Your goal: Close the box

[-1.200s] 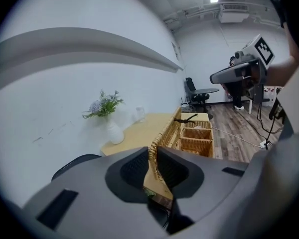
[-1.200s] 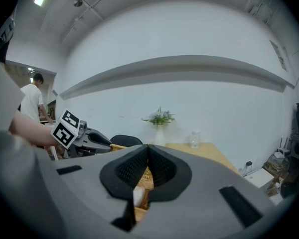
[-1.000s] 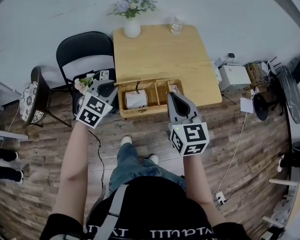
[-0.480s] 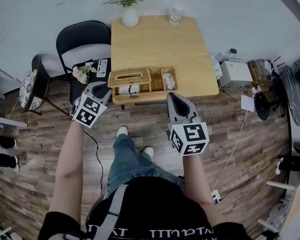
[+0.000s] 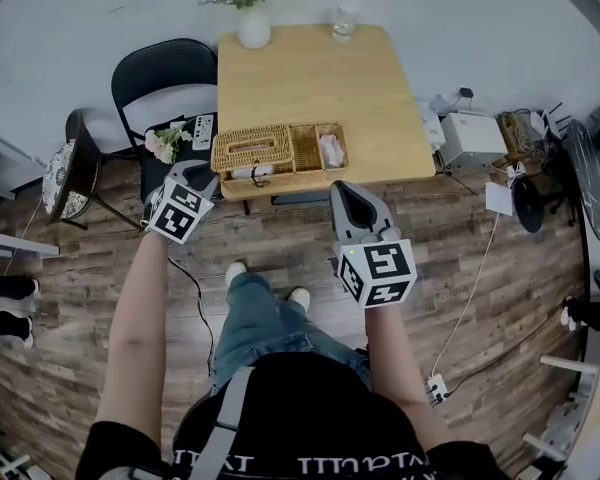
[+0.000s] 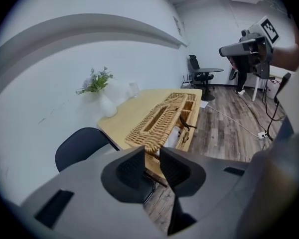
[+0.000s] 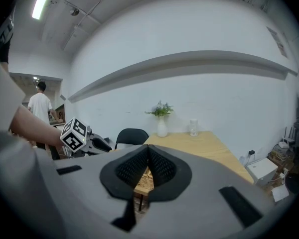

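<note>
The wicker box (image 5: 280,150) stands at the near edge of the wooden table (image 5: 310,78). Its woven lid (image 5: 252,146) lies down over the left part, and a white thing (image 5: 330,150) shows in a side compartment. My left gripper (image 5: 208,176) hovers just off the box's left front corner; its jaws are opening, with nothing between them. From the left gripper view (image 6: 150,153) the box (image 6: 164,116) is seen ahead, apart from the jaws. My right gripper (image 5: 340,186) is shut and empty in front of the table, its tips meeting (image 7: 148,151).
A black folding chair (image 5: 170,93) with flowers (image 5: 165,143) on it stands left of the table. A white vase (image 5: 252,28) and a glass (image 5: 343,20) stand at the table's far edge. A white device (image 5: 470,138) and cables lie on the floor at the right.
The lid has come down from upright onto the box. My left gripper has drawn back from it, and both grippers are farther from the table.
</note>
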Action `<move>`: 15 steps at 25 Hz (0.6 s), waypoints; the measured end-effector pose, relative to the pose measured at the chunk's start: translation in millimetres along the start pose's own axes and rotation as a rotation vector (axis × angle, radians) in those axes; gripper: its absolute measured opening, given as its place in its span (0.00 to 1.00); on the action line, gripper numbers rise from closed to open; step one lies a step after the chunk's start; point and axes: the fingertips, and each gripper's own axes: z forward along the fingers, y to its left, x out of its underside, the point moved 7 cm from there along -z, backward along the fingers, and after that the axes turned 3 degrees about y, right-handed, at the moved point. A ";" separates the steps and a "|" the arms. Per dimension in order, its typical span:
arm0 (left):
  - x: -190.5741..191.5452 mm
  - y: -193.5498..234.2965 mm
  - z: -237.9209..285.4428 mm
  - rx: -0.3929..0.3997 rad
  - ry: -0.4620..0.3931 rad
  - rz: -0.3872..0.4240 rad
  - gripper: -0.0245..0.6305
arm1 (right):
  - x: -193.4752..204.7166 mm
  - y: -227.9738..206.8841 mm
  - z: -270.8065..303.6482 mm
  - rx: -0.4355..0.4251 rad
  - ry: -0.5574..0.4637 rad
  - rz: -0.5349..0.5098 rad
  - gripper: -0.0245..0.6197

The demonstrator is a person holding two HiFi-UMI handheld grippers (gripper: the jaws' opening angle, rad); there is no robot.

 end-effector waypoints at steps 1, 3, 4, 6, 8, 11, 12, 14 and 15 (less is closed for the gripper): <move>1.5 -2.4 1.6 -0.001 0.017 0.016 0.18 | 1.1 0.8 0.3 0.002 0.002 0.004 0.06; 5.7 -8.3 6.0 0.001 0.050 0.060 0.18 | 2.1 3.8 2.3 0.008 0.006 0.015 0.06; 7.9 -10.8 8.3 0.003 0.063 0.084 0.18 | 1.4 6.2 4.1 0.012 0.006 0.019 0.06; 11.9 -13.9 12.9 0.014 0.086 0.129 0.19 | -2.5 11.8 9.0 0.021 0.000 0.024 0.06; 15.4 -15.8 17.3 0.031 0.107 0.171 0.19 | -8.2 18.5 15.3 0.030 -0.005 0.028 0.06; 19.0 -16.5 23.6 0.066 0.127 0.214 0.19 | -15.0 31.1 24.6 0.033 -0.002 0.023 0.06; 20.3 -16.2 25.1 0.077 0.130 0.225 0.19 | -16.2 35.8 26.9 0.034 0.000 0.020 0.06; 23.3 -15.5 26.6 0.098 0.129 0.239 0.20 | -17.4 44.6 29.8 0.040 0.004 0.016 0.06; 24.3 -15.1 26.9 0.108 0.128 0.242 0.20 | -18.2 47.8 31.0 0.045 0.006 0.016 0.06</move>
